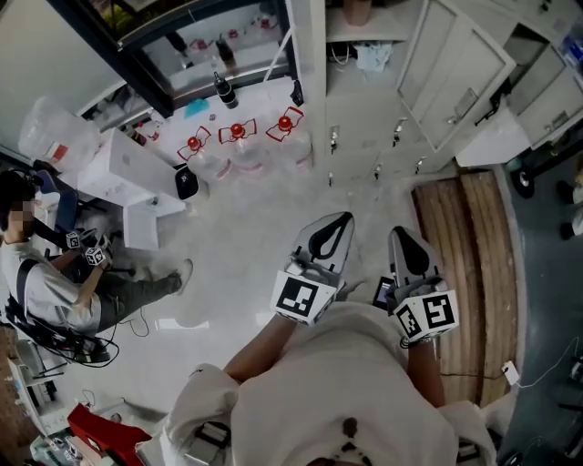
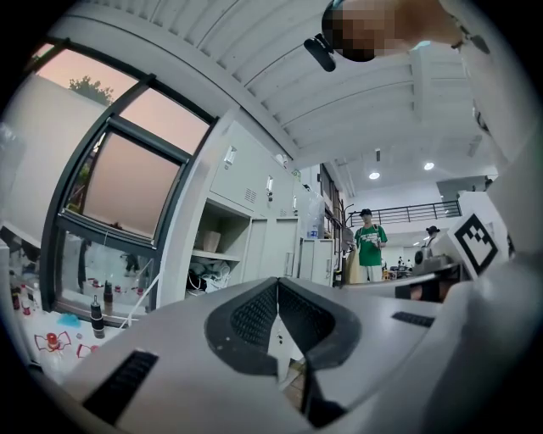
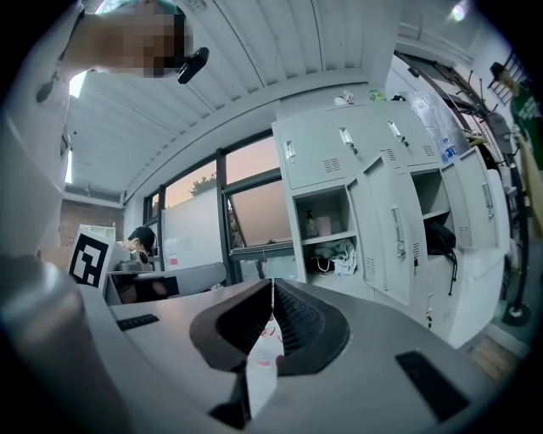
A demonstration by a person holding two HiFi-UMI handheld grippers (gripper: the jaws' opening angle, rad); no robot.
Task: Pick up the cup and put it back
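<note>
Head view: the left gripper point(image 1: 335, 223) and right gripper point(image 1: 407, 237) sit side by side near the centre and point toward 12 o'clock over the pale floor. Both pairs of fingers are narrowed to a point. A brownish cup-shaped container point(image 1: 357, 11) shows at the 12 o'clock edge inside the open locker point(image 1: 364, 36), well apart from both grippers. I cannot tell whether it is the cup.

Left gripper view: the fingers meet at their tips with nothing between them. The beige container stands on the locker shelf at 10 o'clock from the tips, far beyond them.

Right gripper view: the fingers are pressed together and hold nothing. The container stands on the shelf beside a bottle point(image 3: 310, 222), at 1 o'clock from the tips and well apart.
</note>
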